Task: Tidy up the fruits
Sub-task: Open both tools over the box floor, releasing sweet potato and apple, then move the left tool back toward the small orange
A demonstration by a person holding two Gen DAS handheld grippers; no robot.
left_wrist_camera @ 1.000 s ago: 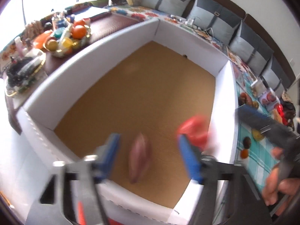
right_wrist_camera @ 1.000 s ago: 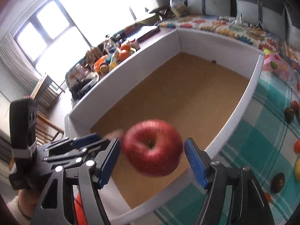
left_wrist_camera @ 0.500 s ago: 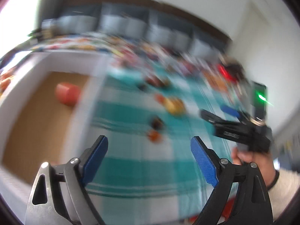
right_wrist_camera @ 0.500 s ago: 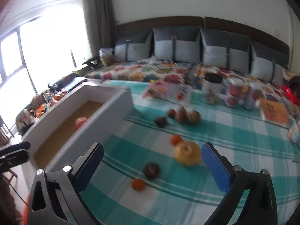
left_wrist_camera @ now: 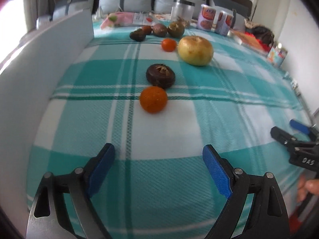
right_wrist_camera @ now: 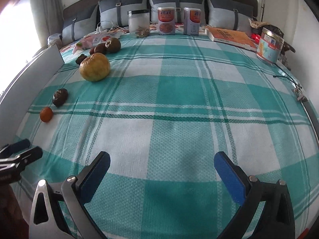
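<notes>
Fruits lie on a teal checked cloth (left_wrist_camera: 179, 119). A small orange (left_wrist_camera: 153, 99) is nearest, then a dark brown fruit (left_wrist_camera: 160, 76), a large yellow fruit (left_wrist_camera: 195, 50), a second small orange (left_wrist_camera: 168, 44) and several dark fruits (left_wrist_camera: 159, 30) behind. My left gripper (left_wrist_camera: 159, 157) is open and empty, short of the near orange. My right gripper (right_wrist_camera: 162, 164) is open and empty over bare cloth, with the fruits far to its left: the orange (right_wrist_camera: 46, 114), the brown fruit (right_wrist_camera: 60, 97), the yellow fruit (right_wrist_camera: 95, 66).
The white box wall (left_wrist_camera: 30, 75) stands along the left; it also shows in the right wrist view (right_wrist_camera: 30, 73). Jars and cans (right_wrist_camera: 166, 21), a book (right_wrist_camera: 229, 35) and a tin (right_wrist_camera: 269, 44) stand at the back. Pillows line the headboard.
Both grippers have swung away from the white box to the cloth. The right gripper let go of the red apple, which lies in the box; both are now empty and low over the cloth.
</notes>
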